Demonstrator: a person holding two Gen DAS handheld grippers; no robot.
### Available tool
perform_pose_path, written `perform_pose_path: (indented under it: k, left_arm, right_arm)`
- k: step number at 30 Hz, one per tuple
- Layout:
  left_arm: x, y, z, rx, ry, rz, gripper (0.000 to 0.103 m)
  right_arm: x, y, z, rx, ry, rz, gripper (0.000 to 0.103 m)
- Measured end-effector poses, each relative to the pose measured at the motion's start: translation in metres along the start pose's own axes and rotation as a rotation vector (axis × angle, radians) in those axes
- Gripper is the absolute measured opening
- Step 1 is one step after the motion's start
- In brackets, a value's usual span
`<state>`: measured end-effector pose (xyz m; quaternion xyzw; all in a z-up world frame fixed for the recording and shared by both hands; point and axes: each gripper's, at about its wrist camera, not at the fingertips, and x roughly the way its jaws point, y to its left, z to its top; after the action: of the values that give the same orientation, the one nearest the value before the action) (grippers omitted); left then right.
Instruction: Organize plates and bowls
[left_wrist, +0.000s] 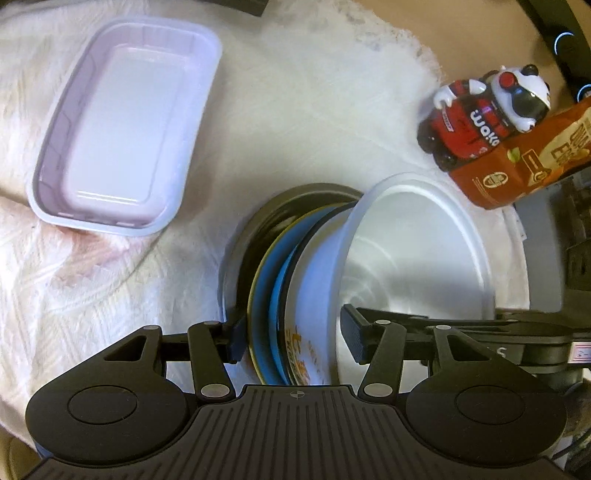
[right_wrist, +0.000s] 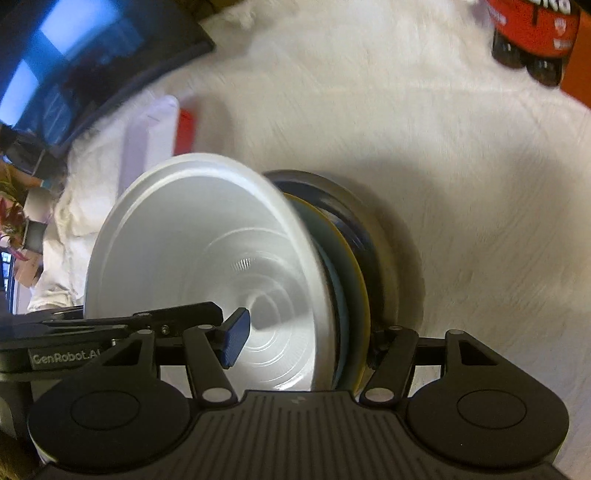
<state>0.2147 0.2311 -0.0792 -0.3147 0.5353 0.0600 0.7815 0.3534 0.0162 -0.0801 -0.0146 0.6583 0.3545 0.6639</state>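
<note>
1. The left gripper is seen pitched steeply downward, its jaws clamped across a stack of dishes held on edge; the left pad is pressed on the dark outer plate and the right pad sits inside the white bowl
2. The right gripper is likewise angled steeply down and is closed on the same stack from the opposite side, one pad within the white bowl and the other behind the dark plate
3. Between the left gripper's pads, a blue plate with a yellow rim and a white bowl with orange print are sandwiched
4. The right gripper's arm is seen just right of the left gripper, beside the bowl's rim
5. The stack is held above a white cloth; whether it touches the cloth cannot be told
6. Farther ahead and to the left of the left gripper, an empty rectangular plastic tray lies on the cloth
7. Ahead to the right, a panda figurine leans against an orange carton
</note>
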Motion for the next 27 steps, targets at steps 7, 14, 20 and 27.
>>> perform_pose_path:
  k: [7, 14, 20, 27]
  left_arm:
    - [0.003, -0.001, 0.011, -0.004, 0.008, 0.008, 0.048]
    - [-0.027, -0.006, 0.02, 0.029, -0.074, -0.019, 0.035]
    - [-0.035, -0.015, 0.02, 0.025, -0.087, -0.055, 0.034]
    - [-0.032, -0.016, 0.017, -0.001, -0.071, -0.074, 0.034]
  right_arm:
    - [-0.005, 0.002, 0.001, -0.006, -0.001, -0.025, 0.064]
    - [-0.028, 0.01, 0.001, -0.083, -0.078, -0.078, 0.065]
    - [-0.043, 0.009, 0.005, -0.078, -0.125, -0.092, 0.066]
    - [-0.066, 0.017, 0.001, -0.127, -0.191, -0.029, 0.066]
